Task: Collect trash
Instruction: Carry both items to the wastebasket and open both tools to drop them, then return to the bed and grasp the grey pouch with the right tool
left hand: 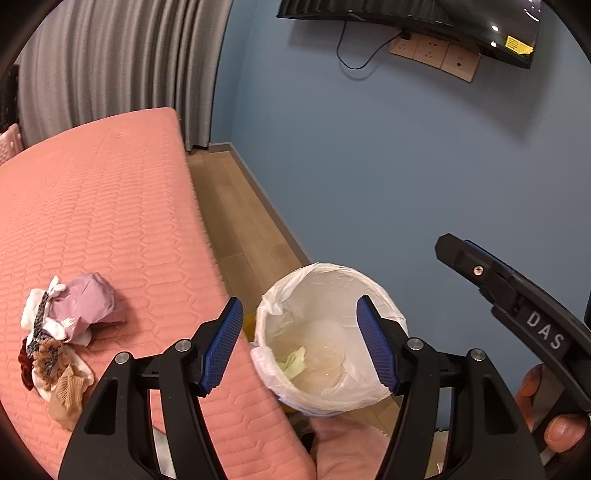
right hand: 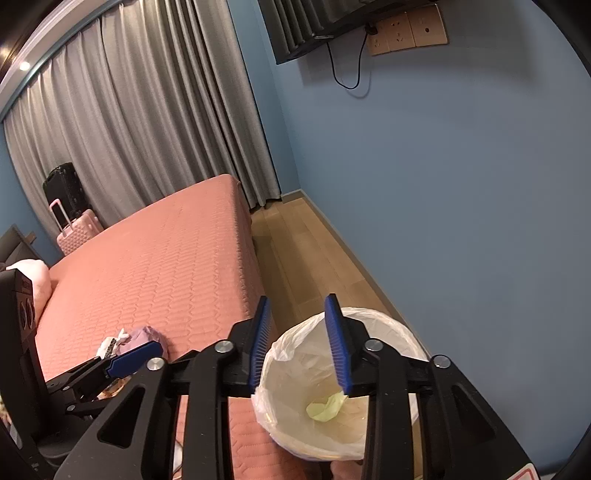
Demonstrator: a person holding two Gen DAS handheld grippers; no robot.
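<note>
Grippers: two, each with two blue ribbed pads; left gripper (left hand: pixel 299 343) stands wide open with nothing between its pads; right gripper (right hand: pixel 301 343) is partly open, a narrower gap, also holding nothing
Bin: one white bin (left hand: pixel 325 387) lined with a pale plastic bag, standing on the floor just beside the bed's edge; both grippers hover above its mouth; the right gripper's near pad covers part of the rim in the right wrist view
Trash in bin: one crumpled pale green piece (right hand: pixel 325 406) lying at the bottom of the liner; whether anything else lies under it cannot be told
Items on bed: one heap (left hand: pixel 59 332) of mixed soft things near the bed's near edge, well apart from the bin; a lilac crumpled piece on top, white, patterned, dark red and tan pieces below; the exact count in the heap is hard to make out; in the right wrist view the left gripper hides most of it
Bed: one, with a pink quilted cover (left hand: pixel 110 206); its near end is cut off by the frame
Suitcases: two, one black (right hand: pixel 62 188) and one pink (right hand: pixel 79 229), beside the grey curtain (right hand: pixel 140 122); the bed hides their lower parts
Wall: one dark screen (left hand: pixel 424 18), cut off at the top; three sockets (left hand: pixel 436 55) below it, one with a black cable
Hand: one fingertips-only glimpse (left hand: pixel 554 417) on the right gripper's handle
</note>
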